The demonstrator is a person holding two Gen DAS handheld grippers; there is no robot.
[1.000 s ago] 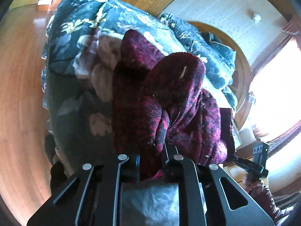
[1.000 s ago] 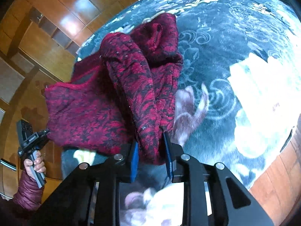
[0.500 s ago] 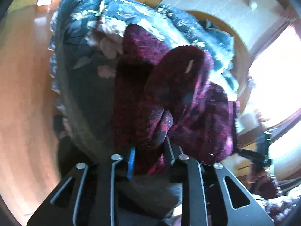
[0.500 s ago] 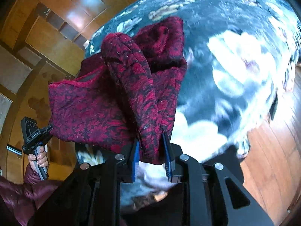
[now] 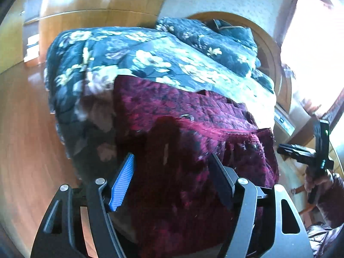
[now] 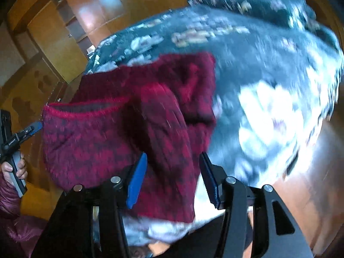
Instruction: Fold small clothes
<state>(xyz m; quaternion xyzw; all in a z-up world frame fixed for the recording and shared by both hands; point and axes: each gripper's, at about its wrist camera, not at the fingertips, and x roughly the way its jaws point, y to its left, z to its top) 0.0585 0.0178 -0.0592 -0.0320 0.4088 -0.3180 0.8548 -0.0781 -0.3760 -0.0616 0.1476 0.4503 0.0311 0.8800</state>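
Note:
A dark red patterned knit garment (image 5: 182,133) lies on the flowered bed cover (image 5: 133,60), draped over the near edge. My left gripper (image 5: 172,167) is open, its jaws wide apart on either side of the cloth. In the right wrist view the garment (image 6: 111,133) lies the same way, with a folded sleeve (image 6: 172,150) running between the jaws. My right gripper (image 6: 172,172) is open too, and the sleeve lies loose between its blue pads (image 6: 136,178). Each gripper also shows in the other's view: the right one (image 5: 309,152), the left one (image 6: 17,137).
The bed has a dark blue flowered quilt and pillows (image 5: 215,40) at the far end. A wooden floor (image 5: 23,139) lies to the left and wooden wardrobes (image 6: 53,38) stand behind. A bright window (image 5: 318,43) is at the right.
Both grippers were shut on the lifted garment. They have lowered it onto the bed edge and opened, and the garment now lies spread out and flatter.

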